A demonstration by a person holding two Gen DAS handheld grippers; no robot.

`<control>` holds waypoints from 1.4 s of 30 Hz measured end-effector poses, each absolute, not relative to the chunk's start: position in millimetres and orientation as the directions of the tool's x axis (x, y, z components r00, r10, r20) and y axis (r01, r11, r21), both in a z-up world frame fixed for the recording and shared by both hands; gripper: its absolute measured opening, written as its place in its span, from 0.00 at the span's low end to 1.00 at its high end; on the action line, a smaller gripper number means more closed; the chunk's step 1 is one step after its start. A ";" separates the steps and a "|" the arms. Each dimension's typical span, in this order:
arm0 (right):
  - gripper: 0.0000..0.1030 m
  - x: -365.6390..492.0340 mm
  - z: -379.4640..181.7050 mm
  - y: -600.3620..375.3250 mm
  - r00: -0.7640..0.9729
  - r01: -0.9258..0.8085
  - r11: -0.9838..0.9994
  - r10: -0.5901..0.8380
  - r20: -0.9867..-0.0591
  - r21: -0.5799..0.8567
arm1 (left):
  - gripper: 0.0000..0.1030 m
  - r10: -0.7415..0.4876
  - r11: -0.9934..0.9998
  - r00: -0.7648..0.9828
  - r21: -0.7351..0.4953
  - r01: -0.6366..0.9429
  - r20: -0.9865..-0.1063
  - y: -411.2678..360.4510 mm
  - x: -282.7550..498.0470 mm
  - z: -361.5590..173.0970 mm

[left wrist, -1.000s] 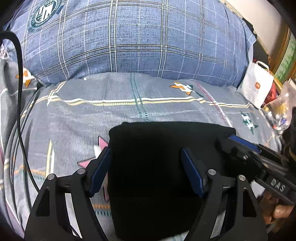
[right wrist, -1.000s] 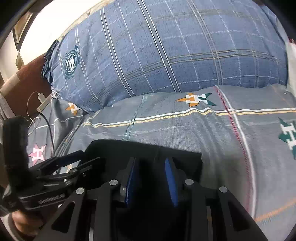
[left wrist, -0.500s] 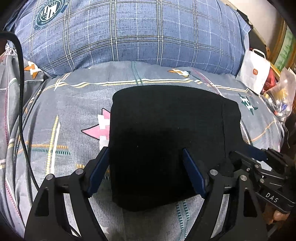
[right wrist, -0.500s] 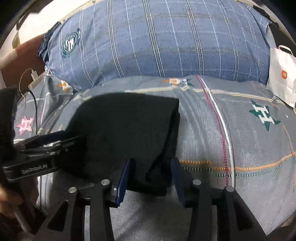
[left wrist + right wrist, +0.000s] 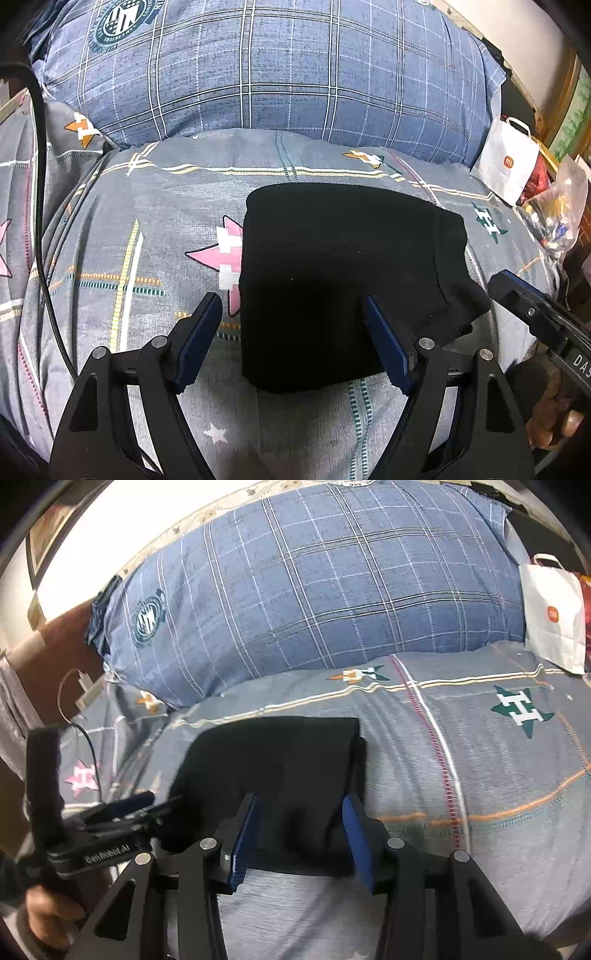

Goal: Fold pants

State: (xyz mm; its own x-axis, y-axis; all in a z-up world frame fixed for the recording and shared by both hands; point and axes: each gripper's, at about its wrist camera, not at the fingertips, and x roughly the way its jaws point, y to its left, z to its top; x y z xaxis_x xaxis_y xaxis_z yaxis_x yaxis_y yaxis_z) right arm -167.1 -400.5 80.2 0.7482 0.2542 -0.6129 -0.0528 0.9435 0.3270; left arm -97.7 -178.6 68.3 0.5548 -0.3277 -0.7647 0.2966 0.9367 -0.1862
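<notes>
The black pants [image 5: 332, 273] lie folded into a flat rectangle on the grey patterned bedsheet [image 5: 147, 229]. My left gripper [image 5: 291, 332] hovers open over their near left part, and neither blue pad touches the cloth. In the right wrist view the pants [image 5: 280, 771] lie just ahead. My right gripper [image 5: 301, 838] stands open astride their near right corner, with cloth between the pads but not pinched. The right gripper [image 5: 535, 317] shows at the right edge of the left wrist view. The left gripper [image 5: 122, 812] shows at the left of the right wrist view.
A big blue plaid pillow [image 5: 277, 74] fills the far side of the bed. A white paper bag [image 5: 506, 162] and a clear bag of small items [image 5: 557, 210] stand at the right. A black cable [image 5: 40, 184] runs down the left. A person's hand [image 5: 48, 912] holds the left gripper.
Both grippers have drawn back toward the near edge of the pants. The right gripper's jaws have widened and let go of the cloth. The pants now lie flat and folded.
</notes>
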 end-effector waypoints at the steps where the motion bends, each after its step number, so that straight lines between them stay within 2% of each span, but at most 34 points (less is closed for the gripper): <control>1: 0.45 -167.2 82.1 -399.3 0.751 -0.056 0.945 0.253 -0.611 0.322 | 0.77 -0.328 0.937 0.552 -0.188 0.296 -0.767 -177.7 -97.4 68.9; 6: 0.47 -160.9 90.3 -396.4 0.759 -0.060 0.939 0.263 -0.596 0.338 | 0.77 -0.333 0.937 0.554 -0.205 0.282 -0.763 -171.9 -99.2 72.9; 11: 0.49 -152.8 81.5 -394.6 0.735 -0.051 0.937 0.270 -0.622 0.347 | 0.77 -0.354 0.930 0.546 -0.222 0.294 -0.759 -169.6 -98.6 72.7; 16: 0.56 -146.9 73.9 -391.8 0.716 -0.054 0.935 0.282 -0.639 0.352 | 0.78 -0.362 0.927 0.528 -0.239 0.288 -0.768 -169.0 -93.9 68.7; 25: 0.57 -143.2 70.5 -392.0 0.713 -0.046 0.941 0.267 -0.648 0.336 | 0.78 -0.363 0.929 0.523 -0.256 0.267 -0.771 -160.8 -87.4 63.7; 42: 0.64 -134.9 53.8 -414.4 0.694 0.012 0.920 0.274 -0.665 0.392 | 0.78 -0.393 0.918 0.489 -0.304 0.255 -0.779 -153.0 -78.4 57.2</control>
